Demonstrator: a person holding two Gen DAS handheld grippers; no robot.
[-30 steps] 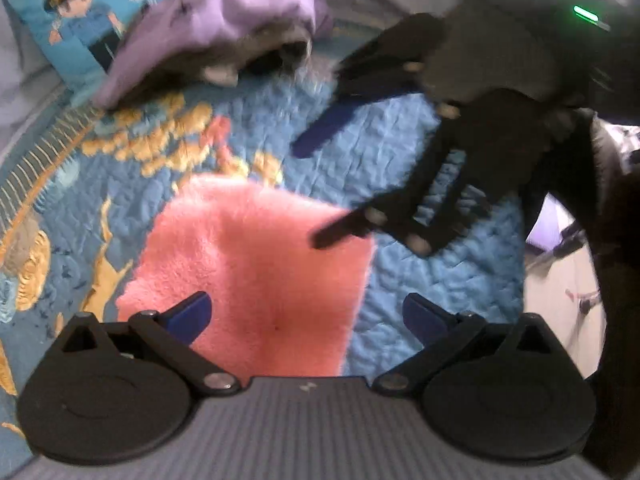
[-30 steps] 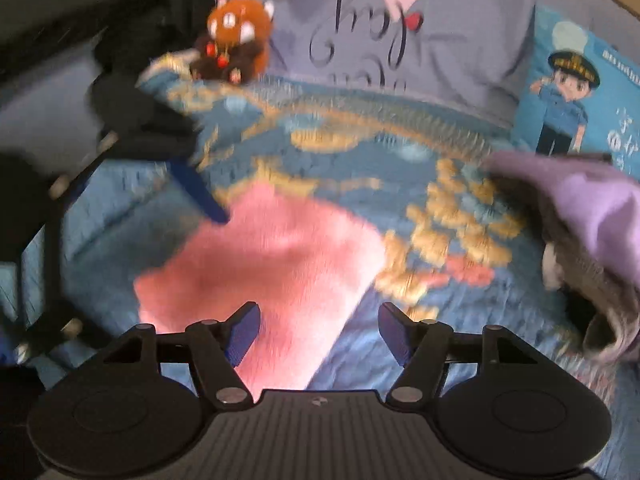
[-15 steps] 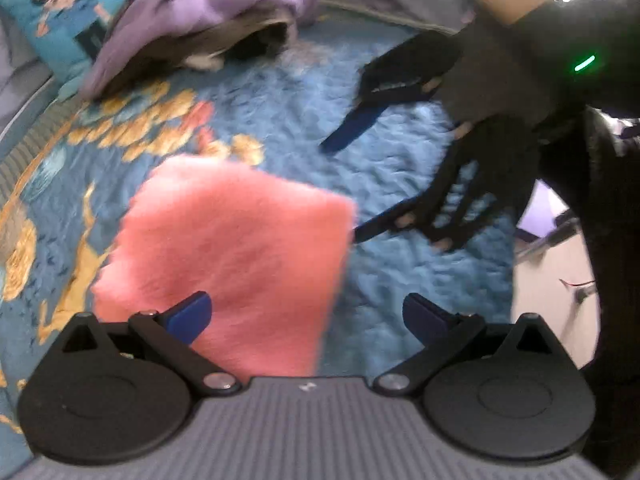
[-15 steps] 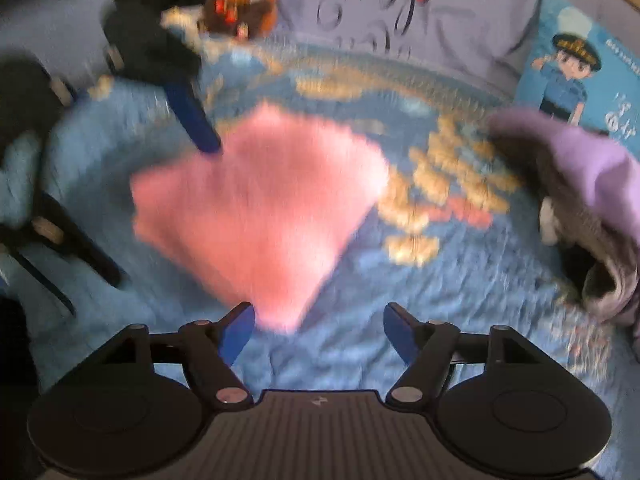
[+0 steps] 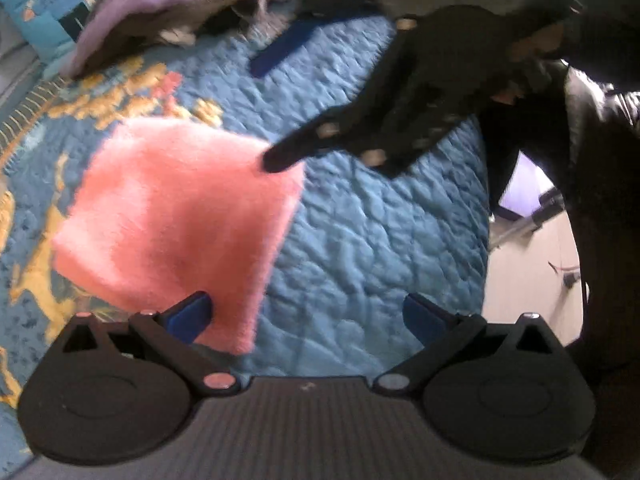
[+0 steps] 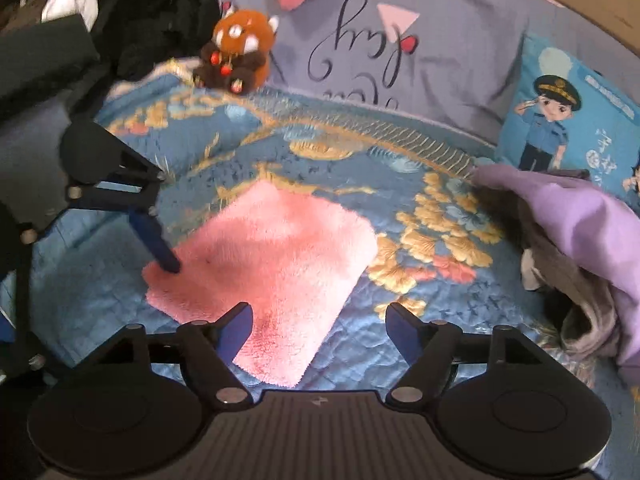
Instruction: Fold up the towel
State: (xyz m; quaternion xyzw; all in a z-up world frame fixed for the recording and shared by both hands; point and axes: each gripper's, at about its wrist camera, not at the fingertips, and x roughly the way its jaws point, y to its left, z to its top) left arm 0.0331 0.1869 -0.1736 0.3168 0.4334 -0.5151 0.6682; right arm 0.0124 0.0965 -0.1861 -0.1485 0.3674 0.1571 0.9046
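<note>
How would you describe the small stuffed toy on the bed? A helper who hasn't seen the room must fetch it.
Start at the blue quilt with gold flowers and look to its far edge, where a big grey pillow with cursive writing leans. The plush toy sits at that pillow's left end, beyond the pink towel. It is the only orange-brown thing there, with white patches and a dark body.

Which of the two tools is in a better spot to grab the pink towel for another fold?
Probably the left: one of the left gripper's open fingers touches a corner of the towel. The right gripper, also open, hovers near another corner, blurred.
</note>
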